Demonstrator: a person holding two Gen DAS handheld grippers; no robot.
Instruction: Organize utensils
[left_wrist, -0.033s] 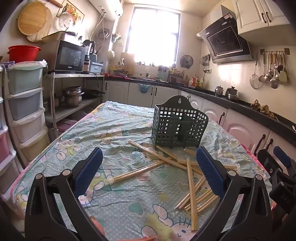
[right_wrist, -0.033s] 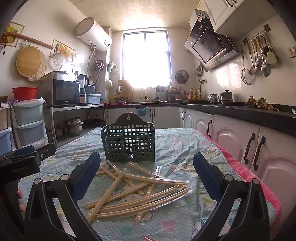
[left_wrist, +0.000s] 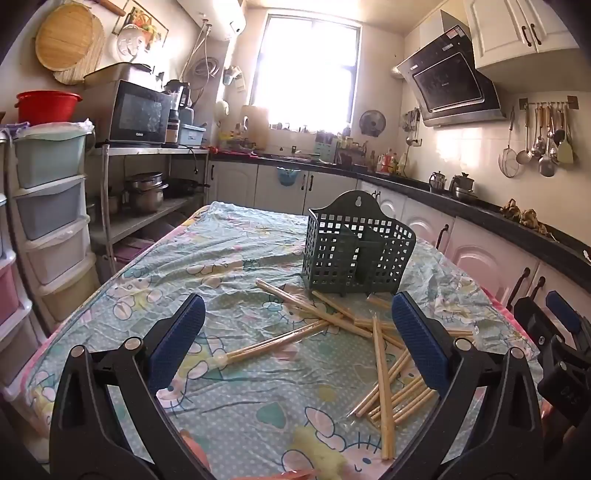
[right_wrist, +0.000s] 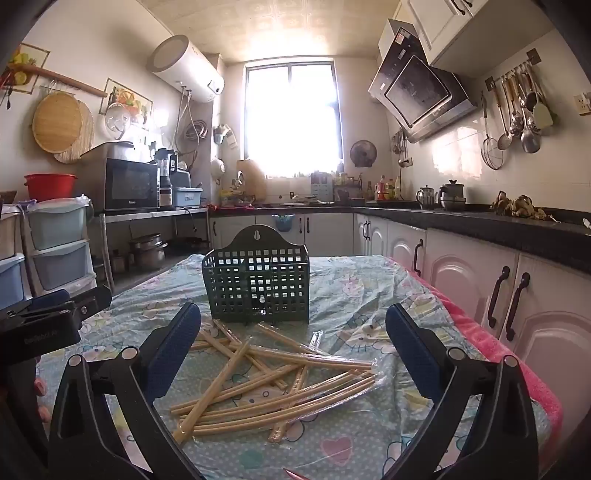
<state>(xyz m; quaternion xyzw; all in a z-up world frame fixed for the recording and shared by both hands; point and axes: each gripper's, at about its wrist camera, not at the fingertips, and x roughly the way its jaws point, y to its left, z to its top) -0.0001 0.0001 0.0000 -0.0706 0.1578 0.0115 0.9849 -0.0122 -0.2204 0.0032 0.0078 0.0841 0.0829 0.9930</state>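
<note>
A dark green perforated utensil holder stands upright on the table; it also shows in the right wrist view. Several wooden chopsticks in clear wrappers lie scattered in front of it, also seen in the right wrist view. My left gripper is open and empty above the table, short of the chopsticks. My right gripper is open and empty, hovering over the chopstick pile. The right gripper also shows at the edge of the left wrist view, and the left gripper in the right wrist view.
The table carries a cartoon-print cloth under plastic. Stacked plastic drawers and a metal shelf with a microwave stand to the left. Kitchen cabinets and a dark counter run along the right.
</note>
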